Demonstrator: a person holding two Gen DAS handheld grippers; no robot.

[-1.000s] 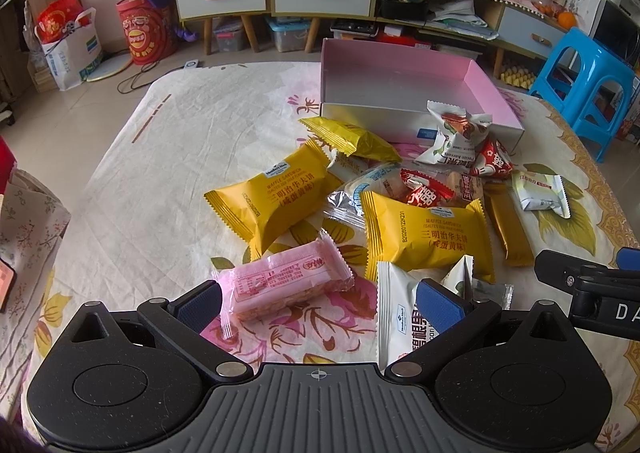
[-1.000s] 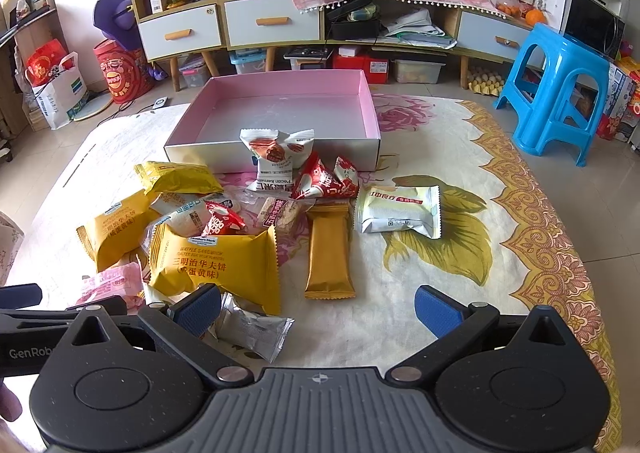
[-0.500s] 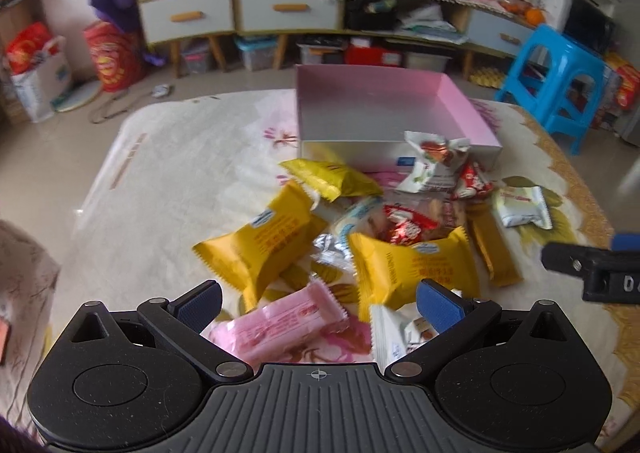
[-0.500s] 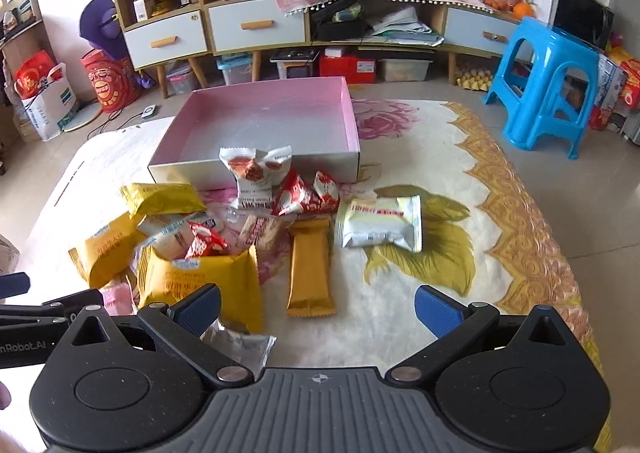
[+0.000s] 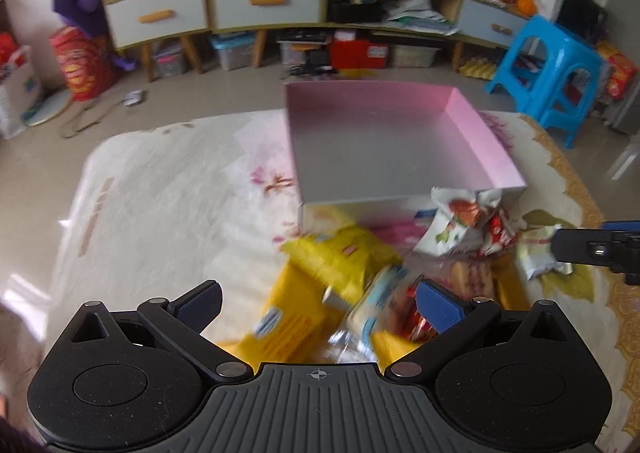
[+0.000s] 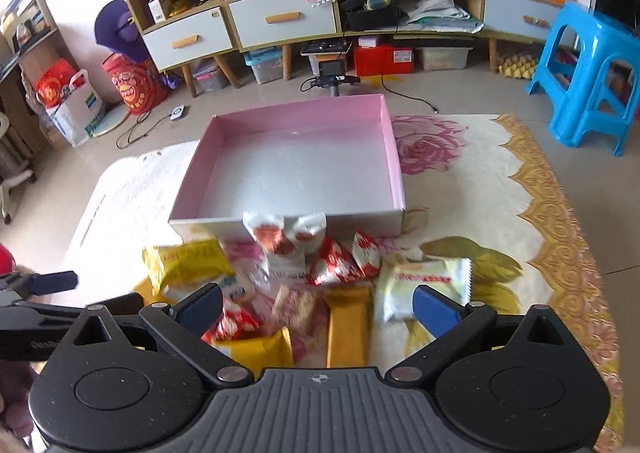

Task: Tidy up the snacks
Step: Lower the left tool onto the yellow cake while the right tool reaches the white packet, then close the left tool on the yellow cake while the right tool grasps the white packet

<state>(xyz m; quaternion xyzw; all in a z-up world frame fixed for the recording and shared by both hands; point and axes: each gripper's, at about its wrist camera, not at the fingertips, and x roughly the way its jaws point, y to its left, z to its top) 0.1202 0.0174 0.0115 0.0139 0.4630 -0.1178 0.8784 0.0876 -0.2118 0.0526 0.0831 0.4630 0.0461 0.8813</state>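
Note:
A pile of snack packets lies on the floral cloth in front of an empty pink box [image 5: 472, 125] [image 6: 390, 141]. Yellow packets [image 5: 340, 257] [image 6: 184, 259], a white and red packet [image 5: 456, 221] [image 6: 284, 245], red packets [image 6: 344, 261], a gold bar [image 6: 346, 327] and a pale green packet [image 6: 424, 283] show. My left gripper [image 5: 318, 307] is open and empty above the yellow packets. My right gripper [image 6: 316, 311] is open and empty above the pile's near side. Each gripper shows at the edge of the other's view.
The cloth-covered table [image 6: 500, 189] ends at a gold border on the right. A blue plastic stool [image 6: 592, 81] stands on the floor to the right. Cabinets with drawers [image 6: 280, 19] and bags [image 6: 132, 81] line the far wall.
Both grippers have moved forward over the pile toward the pink box. The pink packet and the near yellow packets have slipped out of the left view. Both stay open.

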